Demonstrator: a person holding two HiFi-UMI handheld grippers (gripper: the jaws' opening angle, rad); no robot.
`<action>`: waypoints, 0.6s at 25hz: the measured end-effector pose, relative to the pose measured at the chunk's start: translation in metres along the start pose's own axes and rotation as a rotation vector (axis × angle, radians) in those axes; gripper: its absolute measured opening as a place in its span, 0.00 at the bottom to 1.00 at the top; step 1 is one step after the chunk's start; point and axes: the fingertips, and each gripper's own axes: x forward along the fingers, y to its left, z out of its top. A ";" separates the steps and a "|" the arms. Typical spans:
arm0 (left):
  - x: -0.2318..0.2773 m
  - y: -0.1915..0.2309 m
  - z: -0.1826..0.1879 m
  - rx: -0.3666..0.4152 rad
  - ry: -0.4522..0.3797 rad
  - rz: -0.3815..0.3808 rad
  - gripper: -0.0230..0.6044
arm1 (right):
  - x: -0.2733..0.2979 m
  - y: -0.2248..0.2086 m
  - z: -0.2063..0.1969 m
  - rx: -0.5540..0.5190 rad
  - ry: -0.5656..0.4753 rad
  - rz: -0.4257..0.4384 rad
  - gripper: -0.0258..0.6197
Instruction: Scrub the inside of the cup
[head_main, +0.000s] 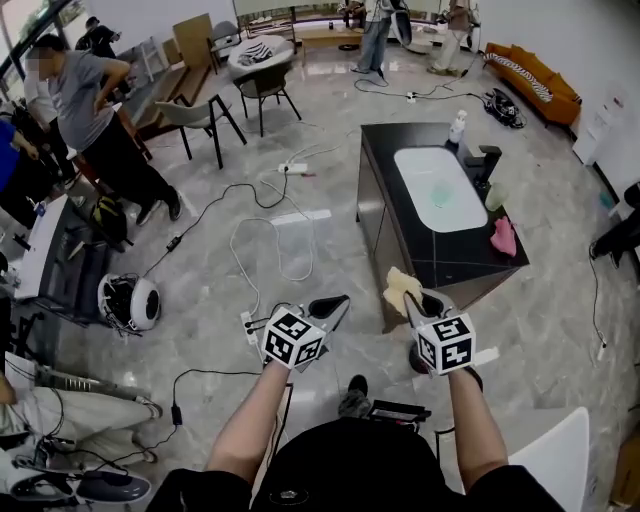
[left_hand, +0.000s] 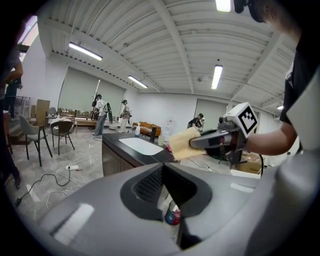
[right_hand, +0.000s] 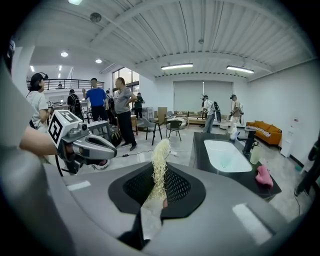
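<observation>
Holding item: scouring sponge (head_main: 400, 289), yellow, fibrous, clenched edge-on in the right claw (head_main: 414, 302), most of the pad standing proud of the tips. Left claw (head_main: 337, 304): pressed together on nothing. Task item: cup (head_main: 494, 197), pale green, upright on the dark bench (head_main: 440, 256) just beside the black faucet (head_main: 486, 160) at the rim of the white sink (head_main: 438, 188); well apart from both claws, untouched. Adjacent items: pink cloth (head_main: 503, 238) near the bench corner, white bottle (head_main: 457, 127) at the far end. Hazards, as judged: the cup looks light and nothing steadies it, so pushing the sponge in one-handed would likely tip it into the sink or skid it against the faucet; the left claw would first need to open and take the wall. The sponge, gripped by one narrow edge, may fold or pull free inside a tight mouth. Cables (head_main: 233, 250) trail over the floor beside the bench: trip risk on approach.
</observation>
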 end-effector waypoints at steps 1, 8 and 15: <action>0.006 0.006 0.005 0.001 0.002 0.003 0.04 | 0.006 -0.006 0.005 0.000 -0.002 0.003 0.11; 0.038 0.045 0.024 -0.002 0.012 0.034 0.04 | 0.045 -0.040 0.023 -0.001 0.000 0.026 0.11; 0.054 0.071 0.027 -0.026 0.017 0.057 0.04 | 0.072 -0.064 0.031 0.002 0.018 0.030 0.11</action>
